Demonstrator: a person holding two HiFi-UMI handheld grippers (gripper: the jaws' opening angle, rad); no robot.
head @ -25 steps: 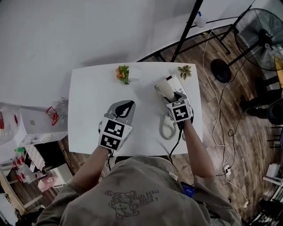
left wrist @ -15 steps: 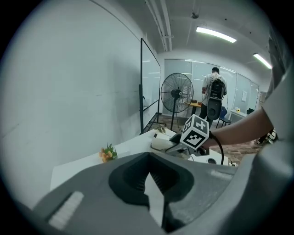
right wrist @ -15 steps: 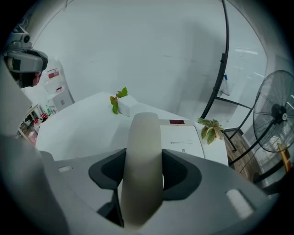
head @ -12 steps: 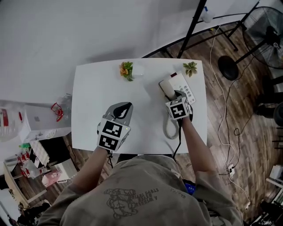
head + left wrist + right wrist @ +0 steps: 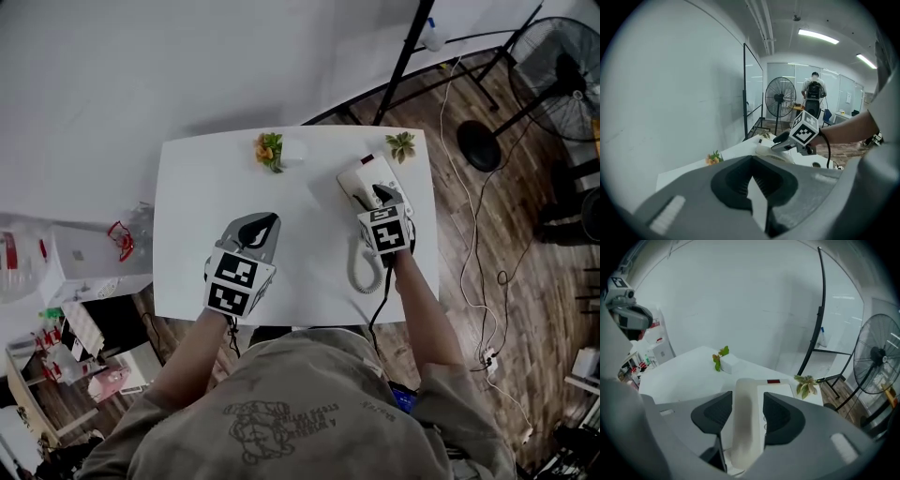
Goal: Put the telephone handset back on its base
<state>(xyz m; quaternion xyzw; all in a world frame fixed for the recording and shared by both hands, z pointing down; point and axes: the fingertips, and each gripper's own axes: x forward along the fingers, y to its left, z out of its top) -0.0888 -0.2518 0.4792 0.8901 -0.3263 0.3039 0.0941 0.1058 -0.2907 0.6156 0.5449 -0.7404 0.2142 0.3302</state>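
The right hand-held gripper (image 5: 747, 397) is clenched on the cream plastic telephone handset (image 5: 746, 427): in the right gripper view its two dark ribbed pads press against the handset's long sides, and the handset runs lengthwise between them, its far end sticking out past the fingertips. That far end lies over the left part of the white rectangular telephone base (image 5: 781, 391), which carries a small red mark near its far edge. Whether the handset is fully seated in the cradle cannot be told. In the head view this hand-held gripper sits over the right side of the white rectangular table (image 5: 192, 187), pointing away from the person, with the base just beyond its marker cube. A pale coiled cord (image 5: 360, 270) loops on the table just to the left of that forearm. The left hand-held gripper (image 5: 266, 223) is well apart from the telephone, near the middle of the table. The left gripper view shows its fingers closed together at the tips with nothing between them, only a thin sliver of white table showing behind. At the table's far edge stand a small orange-flowered plant (image 5: 268, 150) beside a white block, and a small green leafy plant (image 5: 402, 145) near the right corner, just beyond the base. A black pedestal fan (image 5: 561, 58) stands on the wooden floor to the right.
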